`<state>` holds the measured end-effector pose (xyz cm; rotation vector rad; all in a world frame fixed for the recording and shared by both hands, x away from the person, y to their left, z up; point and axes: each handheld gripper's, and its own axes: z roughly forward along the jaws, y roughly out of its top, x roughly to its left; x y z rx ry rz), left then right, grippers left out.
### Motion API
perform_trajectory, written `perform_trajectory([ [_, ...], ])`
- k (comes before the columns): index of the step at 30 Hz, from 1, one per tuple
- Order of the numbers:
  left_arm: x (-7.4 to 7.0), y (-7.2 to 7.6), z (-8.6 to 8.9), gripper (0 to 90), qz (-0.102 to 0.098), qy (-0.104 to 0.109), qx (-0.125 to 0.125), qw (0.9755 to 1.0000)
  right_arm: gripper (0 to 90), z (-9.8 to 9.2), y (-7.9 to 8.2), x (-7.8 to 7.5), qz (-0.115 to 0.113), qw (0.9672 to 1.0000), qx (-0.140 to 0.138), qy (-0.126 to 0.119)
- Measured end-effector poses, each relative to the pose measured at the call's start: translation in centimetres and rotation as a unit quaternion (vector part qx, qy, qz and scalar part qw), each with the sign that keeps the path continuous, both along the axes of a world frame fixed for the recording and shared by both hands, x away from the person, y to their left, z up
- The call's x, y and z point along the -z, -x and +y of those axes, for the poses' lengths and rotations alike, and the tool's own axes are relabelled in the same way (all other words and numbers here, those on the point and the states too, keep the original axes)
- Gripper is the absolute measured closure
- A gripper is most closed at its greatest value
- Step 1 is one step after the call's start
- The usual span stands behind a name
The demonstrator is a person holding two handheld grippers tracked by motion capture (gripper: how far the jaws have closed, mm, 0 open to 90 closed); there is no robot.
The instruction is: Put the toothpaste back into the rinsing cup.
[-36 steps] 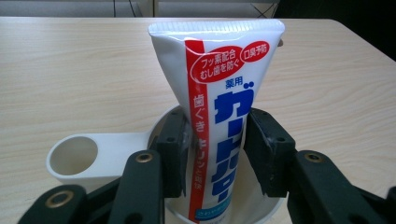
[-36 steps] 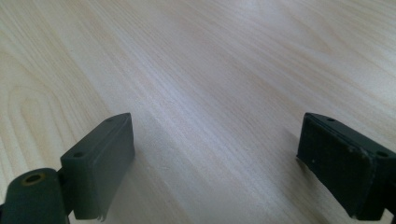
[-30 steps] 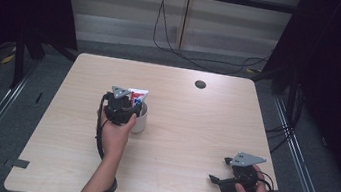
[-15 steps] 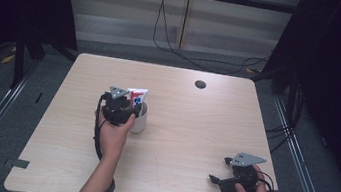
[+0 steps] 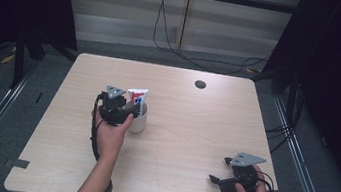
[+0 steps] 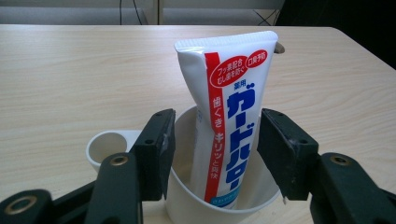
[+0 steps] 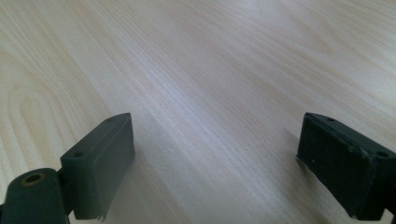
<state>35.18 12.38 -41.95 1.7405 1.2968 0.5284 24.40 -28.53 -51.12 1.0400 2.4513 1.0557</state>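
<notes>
Pale wooden counter [image 5: 179, 127]: your left tongs [image 6: 212, 149], jaws just opening, straddle the toothpaste tube [image 6: 229, 116] standing upright in the white cup [image 6: 187, 205] without pressing it. Your right tongs [image 7: 215, 163] rest wide open near the counter's right corner.

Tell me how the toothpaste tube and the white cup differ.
The toothpaste tube is tall, flat and printed in red and blue; the white cup is short, round and plain. The tube stands upright, leaning slightly, inside the cup, which rests on the table. The tube rises well above the cup's rim. Both have white bodies and sit between the left claw's open jaws, which have just been opening.
</notes>
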Motion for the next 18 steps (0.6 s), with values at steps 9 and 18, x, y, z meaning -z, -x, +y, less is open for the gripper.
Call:
perform_trajectory([
  [9,-0.3,0.2,0.3,40.2,-0.004,0.010,0.000,0.9999,10.4,0.0,0.0,0.0,0.000,1.0000,0.000,0.000],
  [18,-0.5,0.4,1.1,32.8,-0.017,0.024,0.001,0.9996,10.5,0.0,0.0,0.0,0.000,1.0000,0.000,0.000],
])
